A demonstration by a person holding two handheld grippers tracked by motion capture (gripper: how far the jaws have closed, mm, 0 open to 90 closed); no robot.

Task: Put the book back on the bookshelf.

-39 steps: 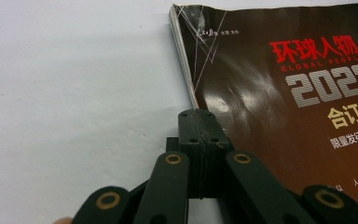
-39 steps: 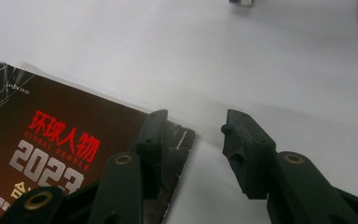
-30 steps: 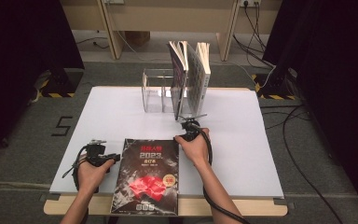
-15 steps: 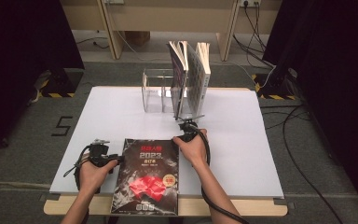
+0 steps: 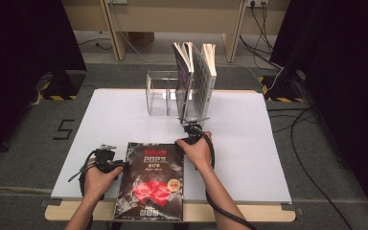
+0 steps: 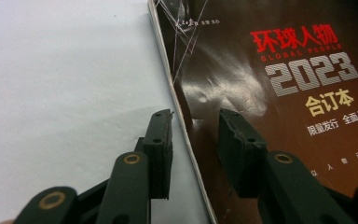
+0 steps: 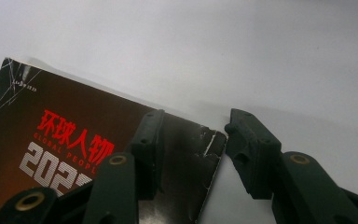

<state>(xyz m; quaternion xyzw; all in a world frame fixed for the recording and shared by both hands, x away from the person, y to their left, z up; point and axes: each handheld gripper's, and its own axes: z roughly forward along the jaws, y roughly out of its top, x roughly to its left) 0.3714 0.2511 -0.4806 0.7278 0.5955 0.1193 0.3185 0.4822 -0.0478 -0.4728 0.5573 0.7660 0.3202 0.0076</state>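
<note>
The thick, glossy dark-covered magazine with red and silver lettering (image 5: 151, 179) lies flat on the smooth white matte surface (image 5: 249, 139), between the two claws. The left claw (image 6: 193, 140) straddles the magazine's long left edge: one black ribbed finger (image 6: 161, 149) stands over the bare surface, the other over the shiny cover, the layered paper edge running between them. Its jaws have just been closing a little, yet the pads stand clear of the edge, so it is open. The right claw (image 7: 193, 140) sits at the magazine's far right corner (creased white and slightly scuffed), one jaw over the cover, the other beyond the corner over the surface; it too is open, gripping nothing. Beyond the right claw stands a clear acrylic rack (image 5: 165, 93) holding upright books (image 5: 196, 76).
</note>
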